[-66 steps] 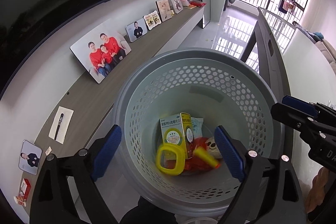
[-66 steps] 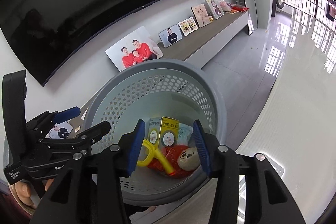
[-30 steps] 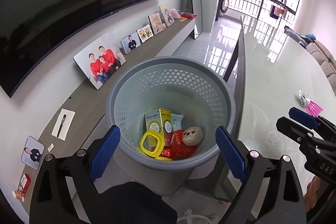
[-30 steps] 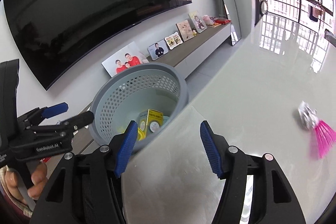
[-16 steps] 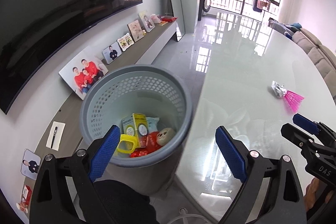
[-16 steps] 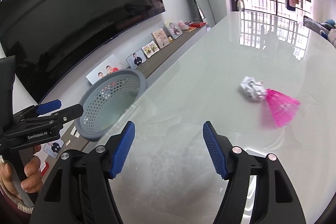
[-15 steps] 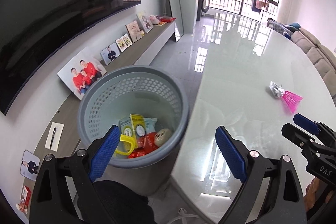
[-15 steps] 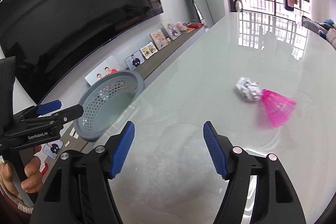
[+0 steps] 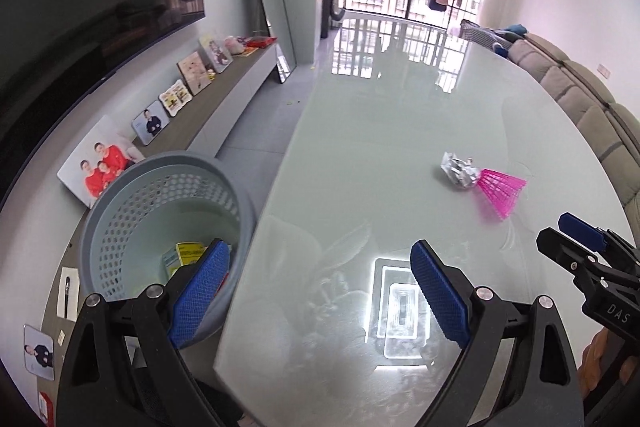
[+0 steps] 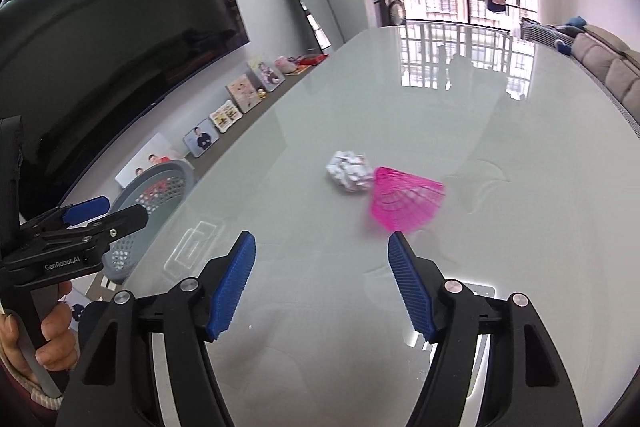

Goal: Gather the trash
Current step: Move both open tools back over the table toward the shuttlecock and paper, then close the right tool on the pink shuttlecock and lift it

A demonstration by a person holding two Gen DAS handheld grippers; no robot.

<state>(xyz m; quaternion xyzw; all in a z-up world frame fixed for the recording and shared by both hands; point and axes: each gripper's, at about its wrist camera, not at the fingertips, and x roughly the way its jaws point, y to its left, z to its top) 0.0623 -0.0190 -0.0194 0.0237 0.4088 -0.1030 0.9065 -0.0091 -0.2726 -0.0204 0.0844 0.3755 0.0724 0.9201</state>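
Observation:
A crumpled silver foil ball and a pink shuttlecock lie side by side on the glossy pale table; both also show in the left wrist view, foil, shuttlecock. My right gripper is open and empty, just short of them. My left gripper is open and empty over the table's left edge. The grey perforated basket stands beside the table at the left, with a yellow box inside; the right wrist view shows the basket too.
A low TV console with photo frames runs along the left wall under a large dark TV. A tall mirror leans at the far wall. A grey sofa borders the table's right side.
Both grippers swung from above the basket to over the table. The right gripper has come closer to the foil ball and shuttlecock. Both stay open.

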